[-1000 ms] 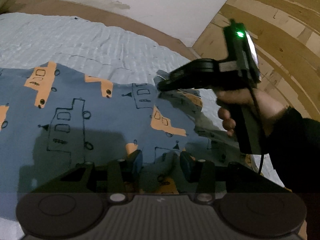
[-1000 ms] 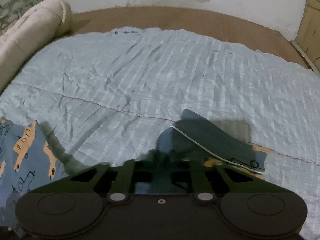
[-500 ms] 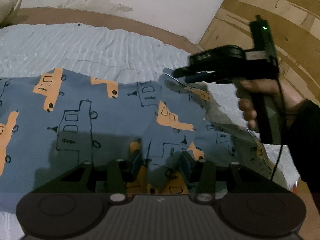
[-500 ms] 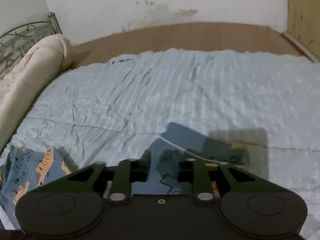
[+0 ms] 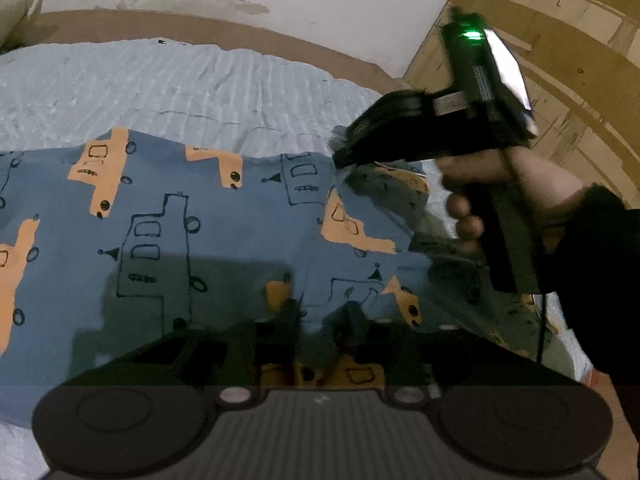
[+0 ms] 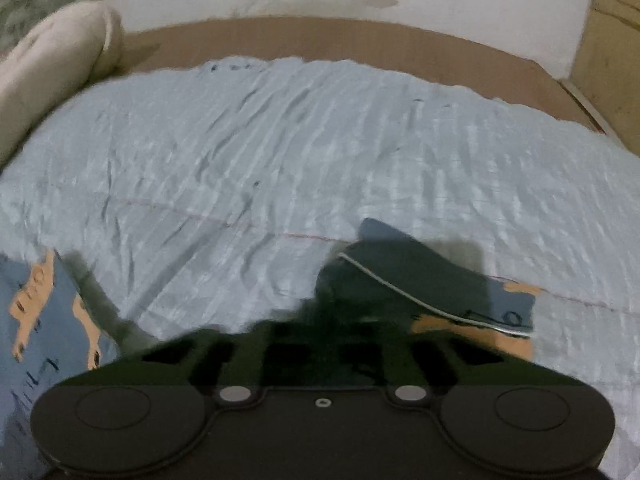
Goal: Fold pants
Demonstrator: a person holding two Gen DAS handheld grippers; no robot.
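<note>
Blue pants (image 5: pixel 224 240) printed with orange trucks lie spread on a pale blue bedsheet (image 5: pixel 160 80). At the bottom of the left wrist view my left gripper (image 5: pixel 320 320) has a raised fold of the pants between its fingers, and its jaws are closing on it. A hand (image 5: pixel 520 184) holds my right gripper (image 5: pixel 340 156) at the pants' far right edge. In the right wrist view the right gripper (image 6: pixel 320 320) is shut, with a dark corner of the pants (image 6: pixel 400 276) and its white seam running out from its fingertips.
The crinkled bedsheet (image 6: pixel 280 152) stretches away to a brown bed frame (image 6: pixel 320 36) and a white wall. A cream bolster (image 6: pixel 52 60) lies at the far left. Wooden panelling (image 5: pixel 560 60) rises on the right. A dark sleeve fills the right edge.
The right gripper rose off the pants half a second ago and has dropped back onto their edge. The left fingers have drawn closer together around the fold.
</note>
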